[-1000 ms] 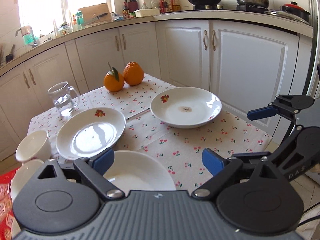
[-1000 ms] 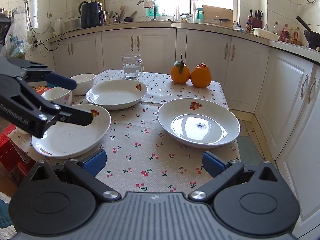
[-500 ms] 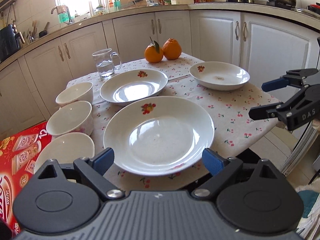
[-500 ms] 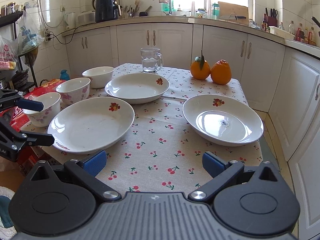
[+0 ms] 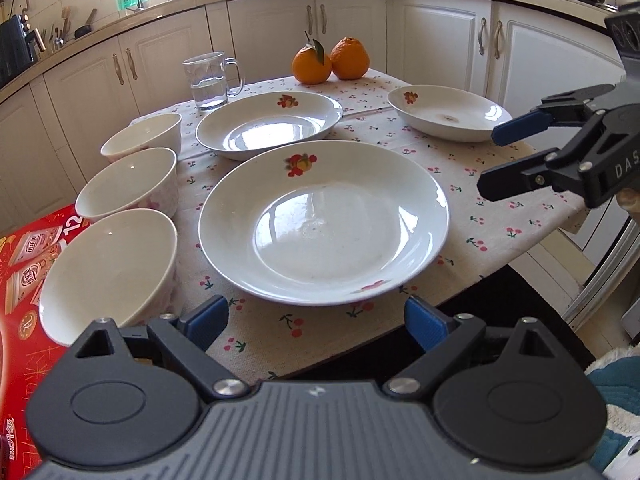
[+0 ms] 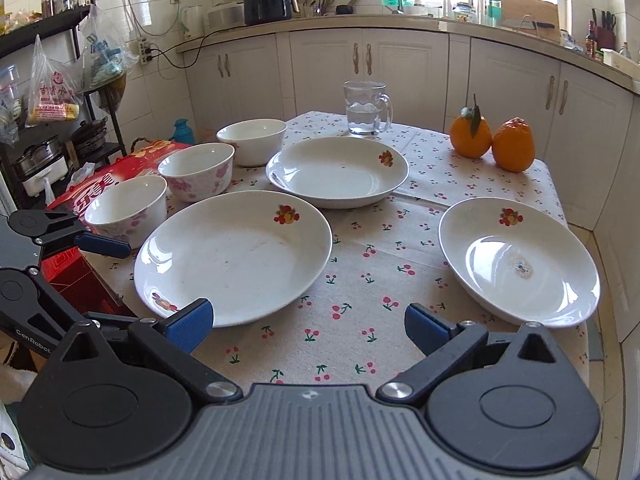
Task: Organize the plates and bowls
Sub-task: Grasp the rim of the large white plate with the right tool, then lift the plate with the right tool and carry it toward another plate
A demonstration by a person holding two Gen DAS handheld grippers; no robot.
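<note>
Three white plates with a fruit motif lie on the cherry-print tablecloth: a near plate (image 5: 324, 224) (image 6: 232, 256), a far plate (image 5: 268, 124) (image 6: 336, 172) and a right plate (image 5: 446, 112) (image 6: 516, 260). Along the table's left side stand three bowls in a row, near (image 5: 108, 272) (image 6: 124, 208), middle (image 5: 128, 188) (image 6: 196, 172) and far (image 5: 140, 144) (image 6: 252, 140). My left gripper (image 5: 316, 320) (image 6: 104, 280) hangs open just short of the near plate's front rim. My right gripper (image 6: 308, 326) (image 5: 500, 156) is open and empty above the cloth between the near and right plates.
A glass mug of water (image 5: 208, 80) (image 6: 364, 108) and two oranges (image 5: 328, 62) (image 6: 492, 140) stand at the table's far side. A red carton (image 5: 24, 260) (image 6: 100, 184) sits beside the table's left edge. White cabinets (image 5: 440, 40) ring the room.
My left gripper has drawn back and swung left, so the near plate and the bowls now lie before it. The right gripper has shifted too. Both stayed open.
</note>
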